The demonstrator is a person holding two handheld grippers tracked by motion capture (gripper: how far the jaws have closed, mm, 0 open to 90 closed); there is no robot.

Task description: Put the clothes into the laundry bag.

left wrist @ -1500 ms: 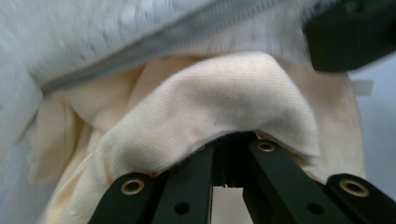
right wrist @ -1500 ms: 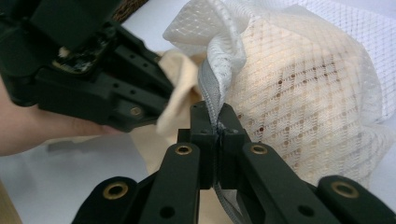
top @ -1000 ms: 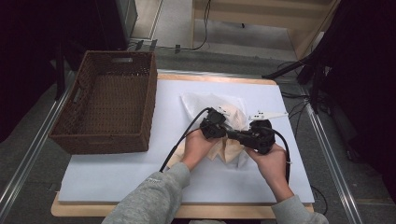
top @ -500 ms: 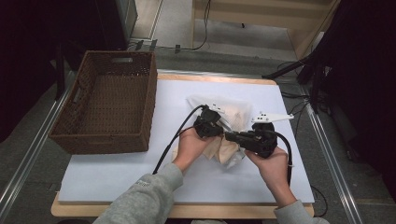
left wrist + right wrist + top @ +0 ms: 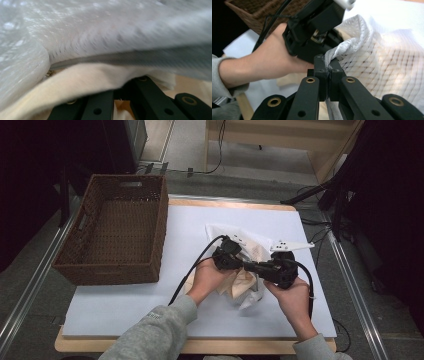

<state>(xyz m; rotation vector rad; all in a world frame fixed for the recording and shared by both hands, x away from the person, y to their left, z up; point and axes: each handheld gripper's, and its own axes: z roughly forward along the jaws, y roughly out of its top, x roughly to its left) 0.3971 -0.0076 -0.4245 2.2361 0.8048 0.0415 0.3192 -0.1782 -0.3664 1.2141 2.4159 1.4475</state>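
Pinching white mesh bag [image 5: 372, 65] edge, right tool [image 5: 328, 72] clamped, left tool [image 5: 117, 93] closed on cream cloth [image 5: 82, 80] inside.

The high view is evenly lit from above; the white counter [image 5: 150, 310] is bright while the room around it falls into darkness. The left gripper view is close, soft and smeared with motion blur. The right gripper view is sharp near its tongs [image 5: 328, 75], with glare washing out the mesh bag [image 5: 387, 62].

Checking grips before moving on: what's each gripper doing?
Left gripper: shut on the cream cloth.
Right gripper: shut on the mesh bag edge.
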